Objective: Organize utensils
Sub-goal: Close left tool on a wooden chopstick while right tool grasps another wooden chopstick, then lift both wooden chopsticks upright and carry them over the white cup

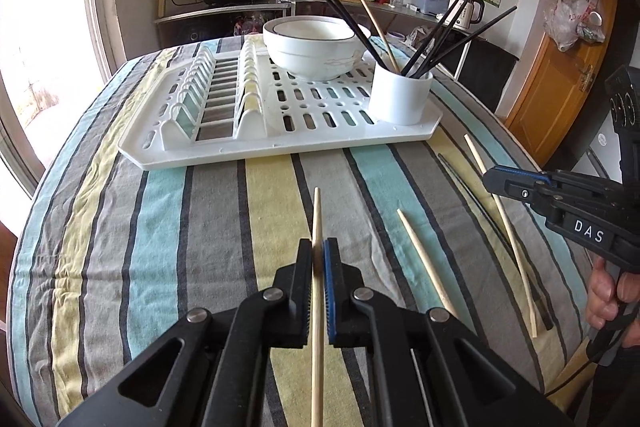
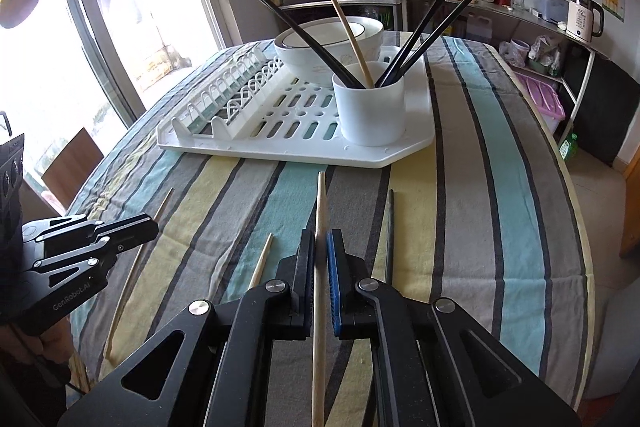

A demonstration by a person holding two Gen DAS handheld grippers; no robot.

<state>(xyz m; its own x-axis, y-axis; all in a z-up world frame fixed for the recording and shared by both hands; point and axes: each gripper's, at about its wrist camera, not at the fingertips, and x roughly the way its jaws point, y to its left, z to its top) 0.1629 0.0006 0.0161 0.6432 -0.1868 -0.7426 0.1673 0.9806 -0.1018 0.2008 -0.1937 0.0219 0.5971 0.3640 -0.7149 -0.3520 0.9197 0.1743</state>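
Both grippers are clamped on a chopstick each: left gripper pinches one wooden chopstick, right gripper pinches another wooden chopstick, each stick running lengthwise out ahead of its jaws. I'm over the striped table; beyond sits the white drying rack, and on its right corner the white holder cup, nearer my right. Black chopsticks fan out of it, crowding the mouth. Loose sticks lie below.
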